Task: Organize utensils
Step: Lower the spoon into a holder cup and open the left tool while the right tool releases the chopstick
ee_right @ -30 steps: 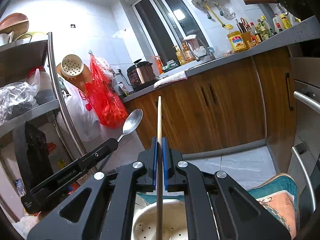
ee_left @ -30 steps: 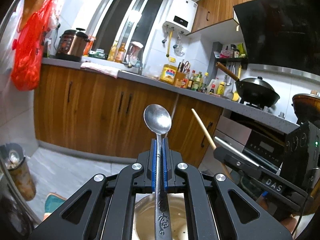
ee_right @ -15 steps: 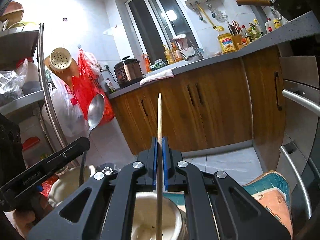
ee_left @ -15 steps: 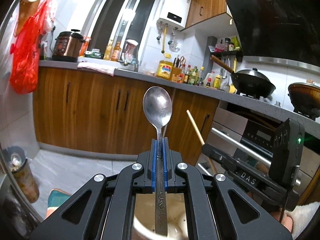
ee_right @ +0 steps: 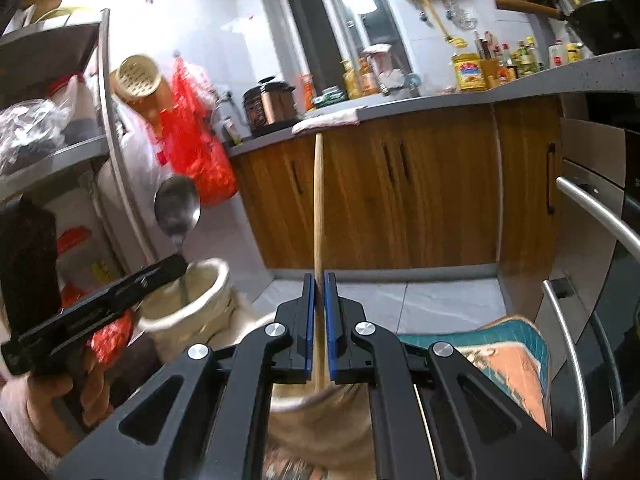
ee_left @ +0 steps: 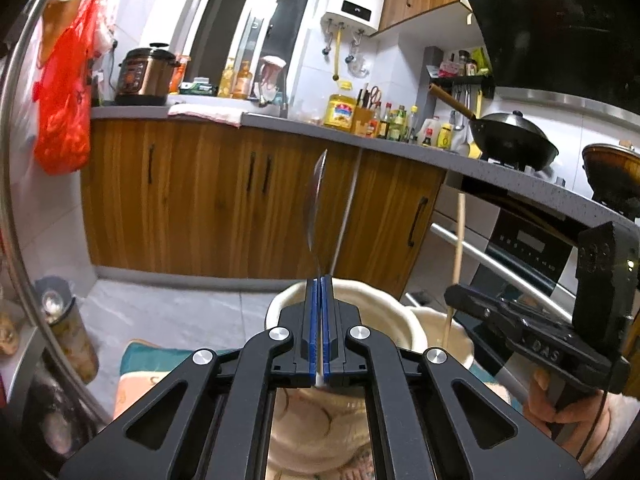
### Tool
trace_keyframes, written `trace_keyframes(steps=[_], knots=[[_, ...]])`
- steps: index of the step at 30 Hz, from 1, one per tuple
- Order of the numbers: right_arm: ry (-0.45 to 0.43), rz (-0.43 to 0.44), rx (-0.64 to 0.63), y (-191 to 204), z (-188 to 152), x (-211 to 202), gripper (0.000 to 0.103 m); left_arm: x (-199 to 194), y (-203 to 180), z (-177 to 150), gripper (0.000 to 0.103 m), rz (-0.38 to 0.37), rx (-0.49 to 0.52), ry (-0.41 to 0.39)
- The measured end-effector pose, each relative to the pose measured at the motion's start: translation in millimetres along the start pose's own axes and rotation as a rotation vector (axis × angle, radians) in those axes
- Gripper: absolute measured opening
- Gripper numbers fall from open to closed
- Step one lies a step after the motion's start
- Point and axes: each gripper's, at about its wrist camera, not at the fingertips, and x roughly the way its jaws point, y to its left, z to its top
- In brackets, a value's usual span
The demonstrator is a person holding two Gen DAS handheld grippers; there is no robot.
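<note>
The polished steel spoon [ee_right: 177, 205] shines with a mirror gloss on its bowl. The pale wooden chopstick [ee_right: 318, 204] looks smooth and matt. Both matt black plastic grippers, left [ee_left: 321, 320] and right [ee_right: 318, 320], carry glossy blue pads on their fingers [ee_left: 308, 320] and bright metal screw heads. The two cream ceramic utensil pots [ee_left: 384, 312] have a dull, slightly rough glaze. The brown wood-grain cabinet doors [ee_left: 200, 196] are satin-smooth, under a speckled grey stone bench [ee_left: 500, 172]. The red plastic bag [ee_left: 64, 116] is thin and shiny.

Steel spoon [ee_left: 316, 196] upright, edge-on; wooden chopstick [ee_right: 319, 200] upright.
</note>
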Motion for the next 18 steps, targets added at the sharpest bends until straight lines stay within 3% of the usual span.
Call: trace_keyframes(steps=[7,18], knots=[[0.04,0.012,-0.069,14.3,-11.4,-6.9,0.005,-4.9,-7.9,-3.7,0.003,0.014,0.04,0.014],[0.058,0.01,-0.019,2.1,-9.3,-8.3,0.005,-8.8,-9.2,-3.3,0.003,0.007,0.044,0.038]])
